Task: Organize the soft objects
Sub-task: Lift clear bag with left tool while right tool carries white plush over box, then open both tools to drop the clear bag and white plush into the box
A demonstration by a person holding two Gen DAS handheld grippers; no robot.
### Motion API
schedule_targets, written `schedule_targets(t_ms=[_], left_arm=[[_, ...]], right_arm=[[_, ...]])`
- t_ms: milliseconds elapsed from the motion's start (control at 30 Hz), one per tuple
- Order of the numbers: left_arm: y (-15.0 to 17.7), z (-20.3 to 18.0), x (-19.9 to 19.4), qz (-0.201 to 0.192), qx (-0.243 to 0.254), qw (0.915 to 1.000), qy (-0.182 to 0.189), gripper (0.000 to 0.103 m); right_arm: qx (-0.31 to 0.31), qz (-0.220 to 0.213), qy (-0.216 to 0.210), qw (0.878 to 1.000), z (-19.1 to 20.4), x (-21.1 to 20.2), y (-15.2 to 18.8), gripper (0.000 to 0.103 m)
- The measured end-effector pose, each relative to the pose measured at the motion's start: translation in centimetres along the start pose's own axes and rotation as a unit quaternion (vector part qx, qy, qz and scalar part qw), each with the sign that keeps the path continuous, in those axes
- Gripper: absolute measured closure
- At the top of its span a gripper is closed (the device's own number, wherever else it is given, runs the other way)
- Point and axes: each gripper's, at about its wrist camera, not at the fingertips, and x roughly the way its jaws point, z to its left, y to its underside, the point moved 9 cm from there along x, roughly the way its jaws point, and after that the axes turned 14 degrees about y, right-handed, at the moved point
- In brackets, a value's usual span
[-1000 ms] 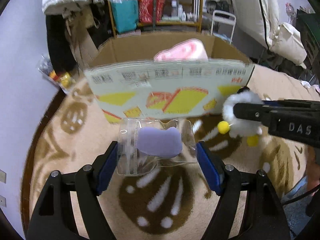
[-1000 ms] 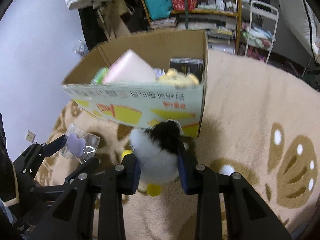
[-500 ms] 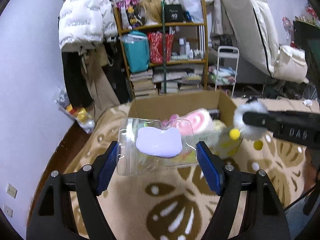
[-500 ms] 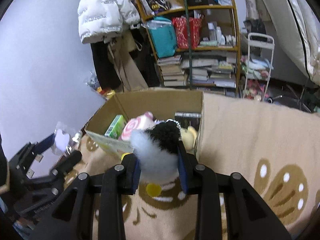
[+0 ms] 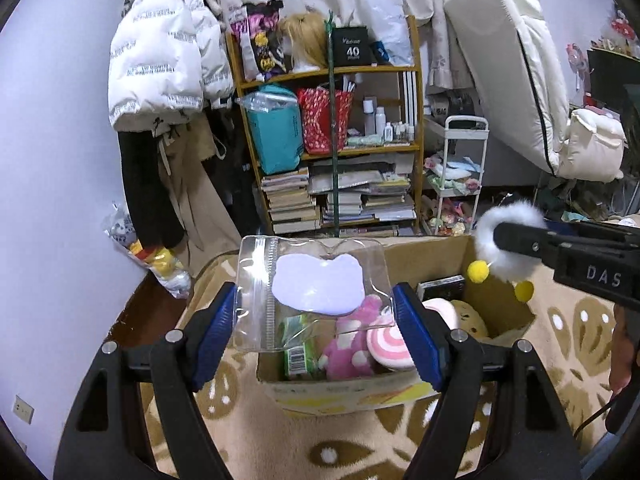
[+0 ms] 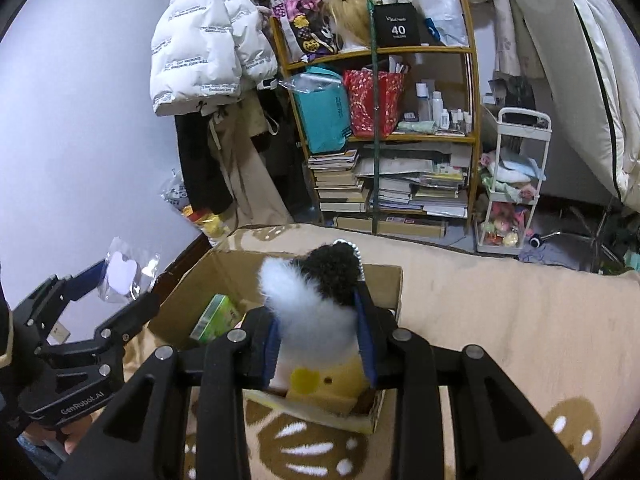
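Note:
My left gripper (image 5: 314, 320) is shut on a clear zip bag with a lilac soft piece (image 5: 316, 288) and holds it above the near left part of the open cardboard box (image 5: 344, 396). My right gripper (image 6: 318, 340) is shut on a fluffy black-and-white plush with yellow feet (image 6: 312, 304), above the box (image 6: 224, 268). The plush also shows in the left wrist view (image 5: 508, 248) at the right. The bag shows in the right wrist view (image 6: 126, 274) at the left.
The box holds a pink spotted plush (image 5: 352, 348), a pink swirl cushion (image 5: 396, 340), a green packet (image 5: 298, 346) and a tan plush (image 5: 468, 316). It stands on a beige patterned rug (image 5: 320, 440). A cluttered bookshelf (image 5: 340, 140) and a white cart (image 5: 460, 176) stand behind.
Both grippers have risen from floor level beside the box to above its open top, each still holding its object. The box's inside is now in view.

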Motion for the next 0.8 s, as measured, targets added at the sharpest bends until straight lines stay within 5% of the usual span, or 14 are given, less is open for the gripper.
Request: schedule_targets(t_ms=[167,433,567,800], left_arm=[[1.2,0.7,1.9,0.017,-0.008,0.9998,0.001,0.026],[2.8,0.8,2.9,0.029,-0.01,0.9995,-0.001,0.026],[2.9,0.7,2.4,0.029,-0.006,0.9995,-0.004,0.026],[3.0,1.1,-0.4,0.03,-0.012,0.9989,-0.033,0.018]], right_arm=[[0.037,0.023,-0.03,0.999,-0.2,2.1,0.5,0.066],[0.025,0.047,-0.013,0.998,-0.6,4.1,2.3,0.063],[0.017,0.045,0.002,0.999,-0.7,3.8,2.6,0.044],[0.006,0.024,0.018,1.0,-0.9,1.0,2.2,0.031]])
